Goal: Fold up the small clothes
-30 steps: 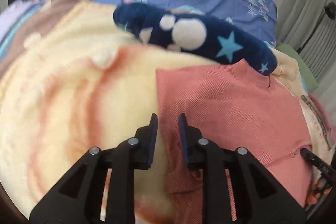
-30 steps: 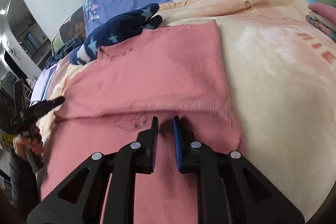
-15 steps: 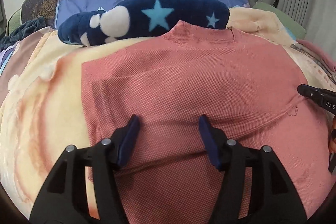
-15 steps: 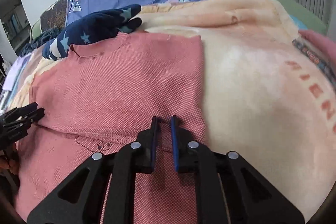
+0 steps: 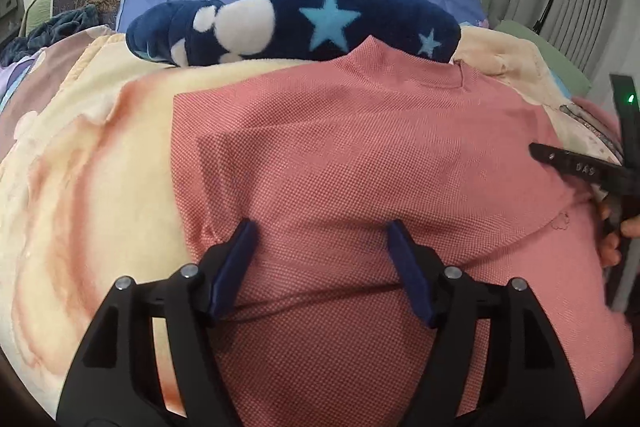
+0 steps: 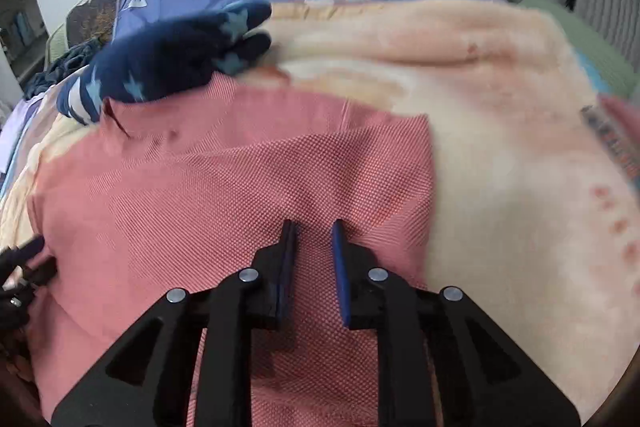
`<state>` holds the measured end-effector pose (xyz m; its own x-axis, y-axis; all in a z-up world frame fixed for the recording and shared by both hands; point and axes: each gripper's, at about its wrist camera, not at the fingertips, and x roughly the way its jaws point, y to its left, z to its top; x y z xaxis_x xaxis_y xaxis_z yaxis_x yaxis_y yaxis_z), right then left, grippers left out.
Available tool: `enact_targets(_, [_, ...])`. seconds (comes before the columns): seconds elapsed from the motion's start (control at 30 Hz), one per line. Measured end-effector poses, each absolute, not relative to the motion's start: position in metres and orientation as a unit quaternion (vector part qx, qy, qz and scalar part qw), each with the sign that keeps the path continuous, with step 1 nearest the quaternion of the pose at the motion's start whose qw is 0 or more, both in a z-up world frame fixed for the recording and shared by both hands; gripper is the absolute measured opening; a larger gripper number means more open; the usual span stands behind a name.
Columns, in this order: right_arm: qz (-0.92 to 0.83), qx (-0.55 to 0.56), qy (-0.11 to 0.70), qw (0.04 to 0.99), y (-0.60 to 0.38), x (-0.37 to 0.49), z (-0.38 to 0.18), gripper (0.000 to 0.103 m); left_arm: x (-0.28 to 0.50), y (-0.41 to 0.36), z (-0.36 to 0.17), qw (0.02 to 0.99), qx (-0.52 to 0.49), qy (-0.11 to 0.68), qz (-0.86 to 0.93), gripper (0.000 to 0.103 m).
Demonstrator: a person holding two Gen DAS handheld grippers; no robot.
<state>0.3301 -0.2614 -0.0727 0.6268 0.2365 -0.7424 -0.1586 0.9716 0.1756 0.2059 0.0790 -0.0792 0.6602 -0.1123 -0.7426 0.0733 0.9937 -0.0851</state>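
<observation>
the pink shirt [image 5: 360, 163] lies flat on the cream blanket [image 5: 92, 187] over the bed, collar toward the navy star fleece [image 5: 304, 27] at the far edge, lower part folded up over the chest. the left gripper [image 5: 320, 263] has just been opening; its fingers [image 5: 236, 259] stand wide, nothing pinched. the right gripper [image 6: 314, 255], also just opening, shows a narrow gap over cloth near the shirt's right edge. released, the fold could spring back or skew; a dragging finger could rumple it.
</observation>
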Motion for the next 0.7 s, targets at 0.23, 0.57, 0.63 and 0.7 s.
enact_targets(0.23, [0.103,0.034,0.394,0.913,-0.268,0.291,-0.045,0.024,0.189,0.084,-0.065,0.918,-0.029,0.393,-0.041,0.07])
enact_targets(0.57, [0.101,0.061,0.359,0.926,-0.336,0.185,-0.031,0.024,0.085,0.107,-0.038,0.927,-0.015,0.372,-0.052,0.077])
enact_targets(0.63, [0.102,0.065,0.371,0.921,-0.342,0.169,-0.036,0.024,0.069,0.109,-0.043,0.923,-0.015,0.382,-0.055,0.077])
enact_targets(0.7, [0.107,0.068,0.381,0.916,-0.345,0.158,-0.041,0.025,0.054,0.109,-0.05,0.918,-0.015,0.393,-0.06,0.077])
